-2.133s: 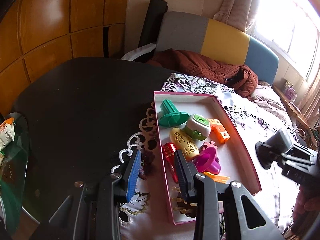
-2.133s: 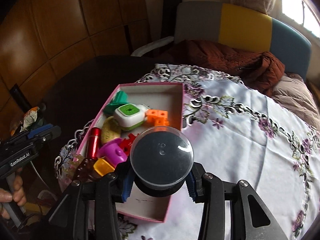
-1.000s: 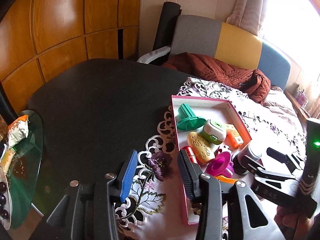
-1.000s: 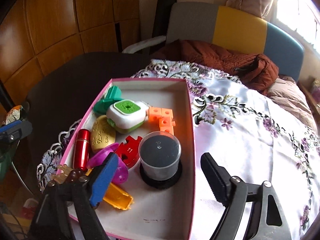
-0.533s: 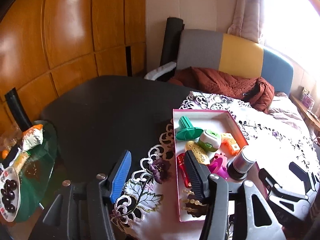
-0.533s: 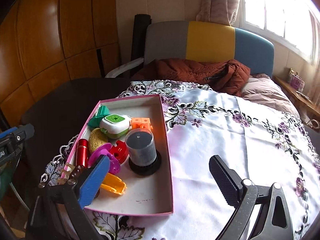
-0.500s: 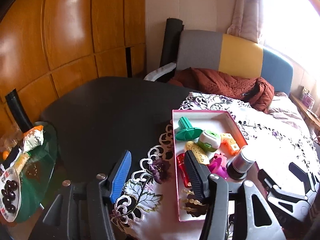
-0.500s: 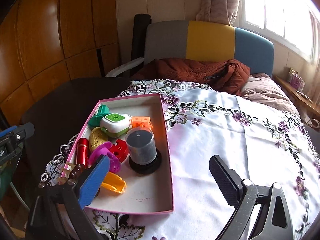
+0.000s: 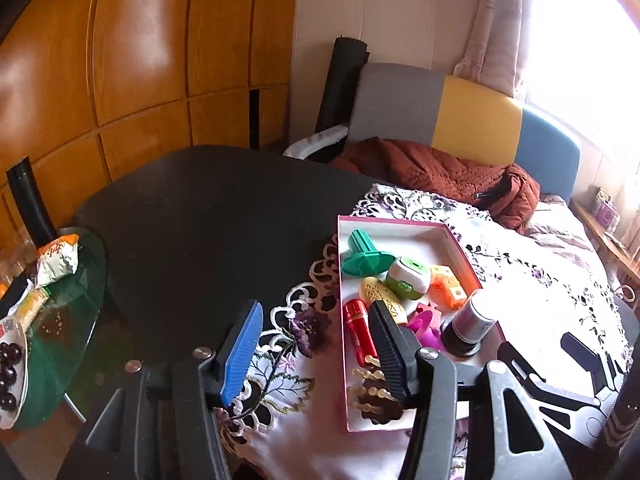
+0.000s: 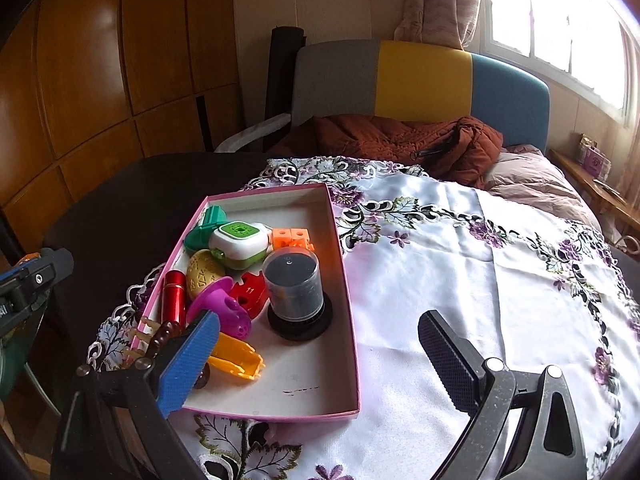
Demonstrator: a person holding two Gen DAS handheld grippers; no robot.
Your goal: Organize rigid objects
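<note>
On the red gear-shaped piece (image 10: 251, 291) in the pink box (image 10: 348, 304), just ahead of my right gripper's blue finger, I can read the number "11" in white. The snack packet (image 9: 56, 261) far to the left of my left gripper carries orange writing, but it is too small for me to read.

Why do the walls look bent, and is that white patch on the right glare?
Left wrist view: fisheye bending curves the wood panels; window light blows out the tablecloth. Right wrist view: same bending, window bright but tablecloth and box clear.
</note>
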